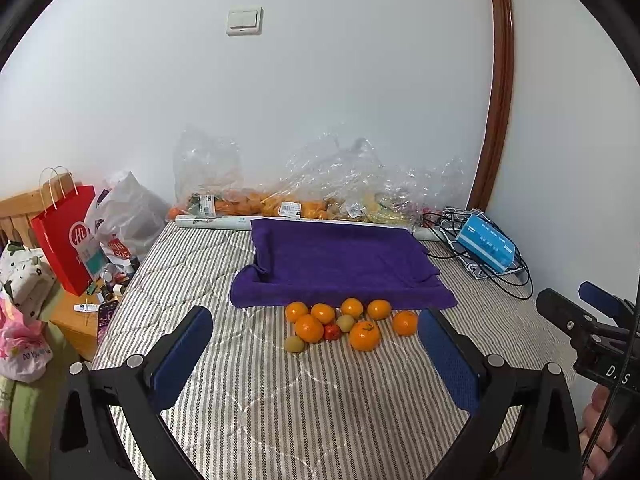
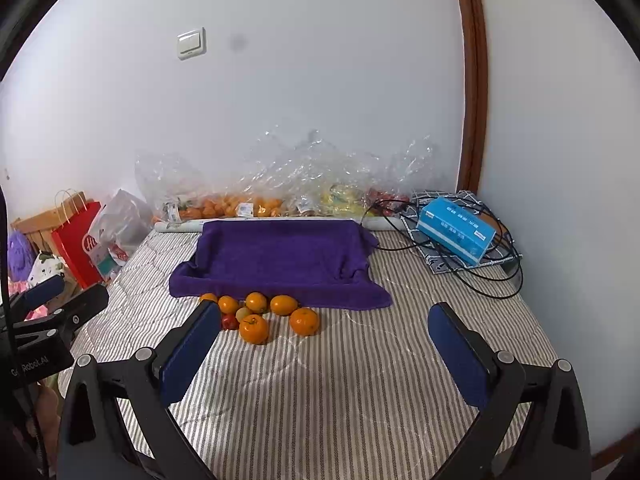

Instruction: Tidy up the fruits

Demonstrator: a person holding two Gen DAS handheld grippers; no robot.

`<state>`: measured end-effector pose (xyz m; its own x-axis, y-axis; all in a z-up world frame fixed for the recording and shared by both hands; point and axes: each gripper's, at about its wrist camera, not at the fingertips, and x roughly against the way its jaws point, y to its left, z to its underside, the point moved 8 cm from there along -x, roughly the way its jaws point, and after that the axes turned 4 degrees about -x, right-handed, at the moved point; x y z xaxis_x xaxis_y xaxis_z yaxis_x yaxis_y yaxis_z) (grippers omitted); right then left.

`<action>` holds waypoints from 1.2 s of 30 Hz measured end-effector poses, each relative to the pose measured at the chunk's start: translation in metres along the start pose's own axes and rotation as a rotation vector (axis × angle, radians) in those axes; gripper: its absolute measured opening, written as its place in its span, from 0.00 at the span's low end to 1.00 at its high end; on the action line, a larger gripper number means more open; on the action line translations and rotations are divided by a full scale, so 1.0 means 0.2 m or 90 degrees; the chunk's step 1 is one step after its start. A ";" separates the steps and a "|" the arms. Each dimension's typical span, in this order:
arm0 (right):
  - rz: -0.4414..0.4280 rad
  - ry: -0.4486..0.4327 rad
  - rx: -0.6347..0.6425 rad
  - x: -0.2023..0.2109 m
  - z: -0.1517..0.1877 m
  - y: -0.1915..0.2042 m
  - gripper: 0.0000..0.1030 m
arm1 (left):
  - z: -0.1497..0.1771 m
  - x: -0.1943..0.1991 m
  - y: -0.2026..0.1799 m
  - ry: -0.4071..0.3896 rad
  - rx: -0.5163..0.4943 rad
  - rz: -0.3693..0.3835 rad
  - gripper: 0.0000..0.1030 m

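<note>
— What holds fruit?
— Crinkled clear plastic bags (image 1: 320, 184) by the wall; contents blurred. The purple towel-draped tray (image 1: 340, 264) has none.
— And loose?
— Small orange, green and red fruits (image 1: 348, 324) clustered before it, some hidden behind my right gripper (image 2: 324, 344). Left gripper (image 1: 316, 356) and right both gape wide, holding nothing.

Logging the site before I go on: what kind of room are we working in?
Most likely a bedroom in a home. The fruit pile lies on a striped quilted mattress, a wooden bed frame shows at the left, and shopping bags crowd the side.
</note>
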<state>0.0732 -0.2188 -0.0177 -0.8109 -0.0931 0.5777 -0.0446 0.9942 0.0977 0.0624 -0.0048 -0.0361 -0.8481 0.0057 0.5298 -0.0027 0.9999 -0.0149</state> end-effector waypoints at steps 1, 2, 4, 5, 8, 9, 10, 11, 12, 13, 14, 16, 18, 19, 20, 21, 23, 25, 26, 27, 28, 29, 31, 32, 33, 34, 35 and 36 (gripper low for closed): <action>0.000 0.000 -0.001 0.00 0.00 0.00 0.99 | 0.00 0.00 0.00 0.000 -0.001 -0.001 1.00; -0.001 0.001 -0.003 0.00 0.00 0.00 0.99 | 0.00 0.00 0.01 0.000 -0.002 -0.001 1.00; -0.004 0.001 -0.005 0.00 0.00 0.00 0.99 | 0.01 0.01 0.01 0.000 -0.003 -0.002 1.00; -0.005 0.002 -0.006 0.00 0.00 0.01 0.99 | 0.01 0.01 0.01 -0.001 -0.002 -0.002 1.00; -0.009 0.003 -0.006 0.00 0.00 0.01 0.99 | 0.00 0.00 0.01 -0.001 0.002 0.003 1.00; -0.009 0.004 -0.004 0.00 0.00 0.01 0.99 | 0.00 0.00 0.01 0.000 0.003 0.003 1.00; -0.009 0.004 -0.002 0.00 0.01 0.02 0.99 | 0.00 0.00 0.01 0.000 0.003 0.004 1.00; -0.008 0.003 0.000 0.01 0.00 0.02 0.99 | 0.00 0.00 0.01 0.000 0.002 0.004 1.00; -0.007 0.001 0.001 0.01 0.00 0.01 0.99 | 0.00 0.00 0.01 0.000 0.002 0.003 1.00; -0.008 0.000 0.000 0.01 0.00 0.01 0.99 | 0.00 0.00 0.01 0.001 0.001 0.002 1.00; -0.009 0.000 0.000 0.01 0.00 0.01 0.99 | 0.00 0.00 0.01 0.001 0.000 0.002 1.00; -0.010 0.000 -0.003 0.01 0.00 0.01 0.99 | 0.00 0.00 0.01 0.000 0.000 0.002 1.00; -0.010 0.000 -0.004 0.02 0.00 0.01 0.99 | 0.00 0.00 0.01 0.001 0.001 0.000 1.00; -0.010 0.000 -0.004 0.02 -0.01 0.01 0.99 | 0.00 0.00 0.01 0.001 0.000 0.001 1.00; -0.011 0.000 -0.004 0.02 0.00 0.01 0.99 | 0.00 0.00 0.01 0.000 0.001 0.003 1.00; -0.012 -0.001 -0.004 0.02 0.00 0.01 0.99 | 0.00 0.01 0.01 -0.001 0.001 0.004 1.00; -0.013 0.000 -0.005 0.02 0.00 0.02 0.99 | 0.00 0.01 0.01 -0.002 0.004 0.006 1.00; -0.014 0.002 -0.001 0.02 0.00 0.03 0.99 | 0.00 0.01 0.02 -0.003 0.003 0.007 1.00; -0.013 0.002 0.000 0.01 -0.01 0.03 0.99 | 0.00 0.01 0.02 -0.003 0.003 0.006 1.00; -0.013 0.001 0.003 0.01 -0.01 0.03 0.99 | 0.00 0.01 0.02 -0.002 0.003 0.006 1.00; -0.012 0.001 0.003 0.01 -0.01 0.04 0.99 | 0.00 0.01 0.02 -0.003 0.003 0.005 1.00; -0.012 0.000 0.003 0.02 -0.01 0.04 0.99 | 0.00 0.01 0.02 -0.003 0.003 0.005 1.00; -0.015 0.002 0.000 0.01 -0.01 0.05 0.99 | 0.00 0.02 0.02 -0.003 0.003 0.004 1.00; -0.015 0.003 0.000 0.01 -0.01 0.05 0.99 | 0.00 0.02 0.02 -0.003 0.003 0.004 1.00; -0.015 0.003 0.000 0.01 -0.01 0.05 0.99 | 0.00 0.02 0.02 -0.003 0.003 0.004 1.00; -0.014 0.002 0.000 0.01 -0.01 0.05 0.99 | 0.00 0.02 0.02 -0.003 0.002 0.004 1.00; -0.015 0.002 0.000 0.01 -0.01 0.05 0.99 | 0.00 0.02 0.02 -0.004 0.002 0.004 1.00; -0.016 0.003 0.000 0.01 -0.01 0.05 0.99 | 0.00 0.02 0.02 -0.004 0.003 0.005 1.00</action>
<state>0.0718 -0.2088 -0.0146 -0.8070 -0.1179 0.5787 -0.0643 0.9916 0.1124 0.0601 0.0002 -0.0339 -0.8515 0.0129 0.5242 0.0013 0.9997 -0.0224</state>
